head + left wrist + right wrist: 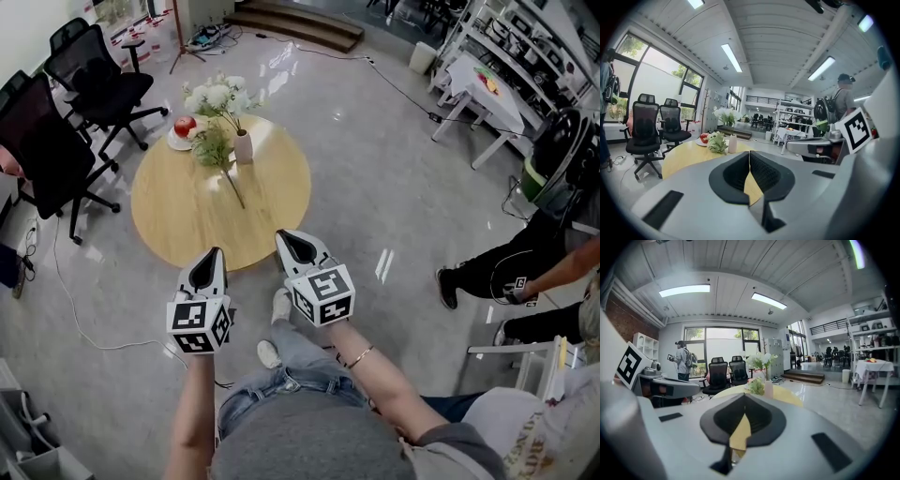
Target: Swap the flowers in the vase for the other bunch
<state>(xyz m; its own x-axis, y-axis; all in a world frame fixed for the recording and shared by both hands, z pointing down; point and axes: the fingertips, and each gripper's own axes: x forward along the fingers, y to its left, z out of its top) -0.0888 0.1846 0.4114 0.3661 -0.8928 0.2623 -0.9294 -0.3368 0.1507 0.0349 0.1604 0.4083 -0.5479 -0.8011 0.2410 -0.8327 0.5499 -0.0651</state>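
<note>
Both tools are pressed together with nothing between their pads: the left tool (214, 261) and the right tool (289, 242) hang side by side over the near edge of the round wooden surface (178, 220), angled slightly down, and each one's own view shows its jaws meeting along a thin seam, left tool (749, 164) and right tool (743, 404). Well ahead of them, toward the far side of the surface, stands the small pale vase (244, 147) holding the white flowers (217, 96). The loose bunch (214, 145) lies on the surface just beside the vase on the left tool's side, its head near the vase and its stem running back toward the tools. Beyond it sits a plate (174, 142) with a red apple (185, 126). No step of the swap looks begun, and both tools must open before either can take anything. The likeliest trouble, as I judge it, is the vase: it is narrow and looks light, so pulling the stems out at a slant, or without the other tool steadying it, could tip it or drag it toward the plate. Pinching the blooms instead of the stems could crush them, and a reach for the vase could shove the loose bunch, since it lies so close. No brand, label or writing can be read; the vase looks plain, and the marker cubes (323, 295) carry only black-and-white square patterns.
</note>
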